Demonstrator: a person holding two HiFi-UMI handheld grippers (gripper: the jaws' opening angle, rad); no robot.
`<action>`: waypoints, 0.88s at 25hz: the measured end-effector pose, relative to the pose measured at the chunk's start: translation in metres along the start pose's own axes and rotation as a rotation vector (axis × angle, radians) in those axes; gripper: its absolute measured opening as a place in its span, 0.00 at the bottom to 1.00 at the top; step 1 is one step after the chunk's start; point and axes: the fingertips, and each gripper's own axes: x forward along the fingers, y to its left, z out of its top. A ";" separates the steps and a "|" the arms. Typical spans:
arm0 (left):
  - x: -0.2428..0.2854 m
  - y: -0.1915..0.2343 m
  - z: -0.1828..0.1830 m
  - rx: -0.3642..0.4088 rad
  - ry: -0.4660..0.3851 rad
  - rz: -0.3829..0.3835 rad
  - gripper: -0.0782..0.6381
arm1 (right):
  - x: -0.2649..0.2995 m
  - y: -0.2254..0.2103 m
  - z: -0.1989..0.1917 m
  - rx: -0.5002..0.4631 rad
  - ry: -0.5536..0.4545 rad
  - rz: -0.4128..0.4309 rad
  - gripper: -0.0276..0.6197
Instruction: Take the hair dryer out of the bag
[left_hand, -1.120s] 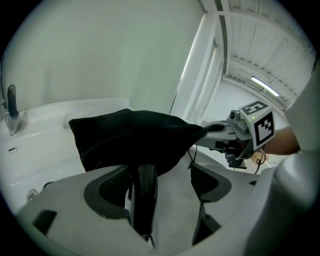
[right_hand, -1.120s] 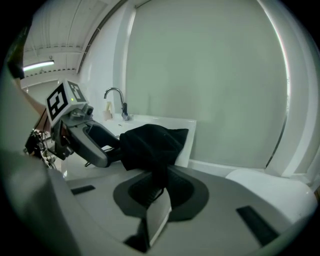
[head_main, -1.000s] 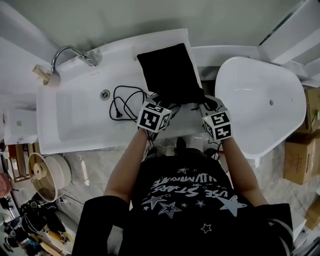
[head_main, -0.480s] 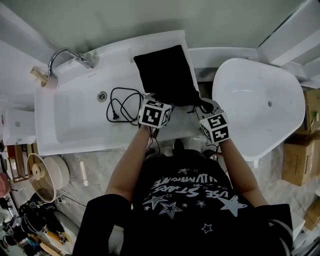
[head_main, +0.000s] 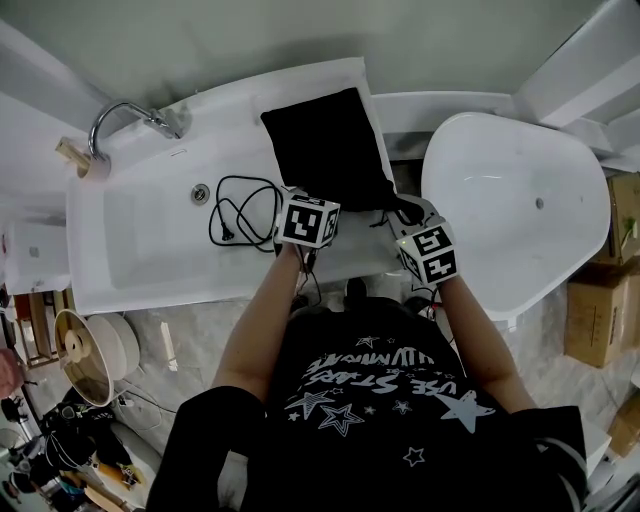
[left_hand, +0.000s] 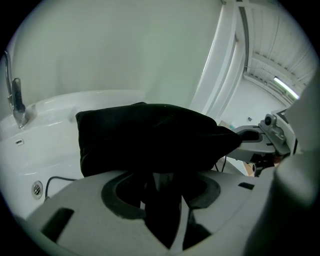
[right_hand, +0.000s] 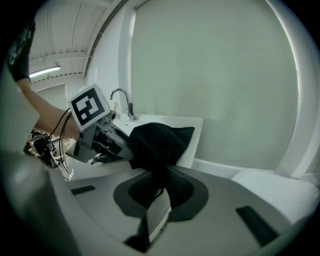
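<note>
Hair dryer not out yet; right gripper (right_hand: 157, 195) pinches the black bag (head_main: 325, 150), left gripper (left_hand: 161, 195) has just been closing onto its fabric.

Left tool (left_hand: 162, 182) jaws had just been closing, black bag (left_hand: 150, 137) fabric between them; pad contact indiscernible. Right tool (left_hand: 245, 136) met bag's right corner. Faucet (left_hand: 16, 102) far left.

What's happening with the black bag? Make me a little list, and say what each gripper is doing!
place: white tub with a tap
black bag: lying on the tub's ledge
black cord: loose in the tub, left of the bag
left gripper: jaws have just been closing, bag cloth between them
right gripper: shut on the bag's near edge
hair dryer: not visible
</note>
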 end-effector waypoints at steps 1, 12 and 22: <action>0.000 -0.001 -0.001 0.007 0.007 -0.008 0.39 | 0.000 0.000 -0.001 0.005 0.001 -0.001 0.09; -0.002 -0.006 0.000 0.039 0.007 -0.038 0.38 | 0.002 -0.006 0.000 0.016 0.004 -0.005 0.08; -0.012 -0.016 -0.010 0.108 0.033 -0.101 0.38 | 0.001 -0.012 0.003 0.010 0.003 -0.018 0.08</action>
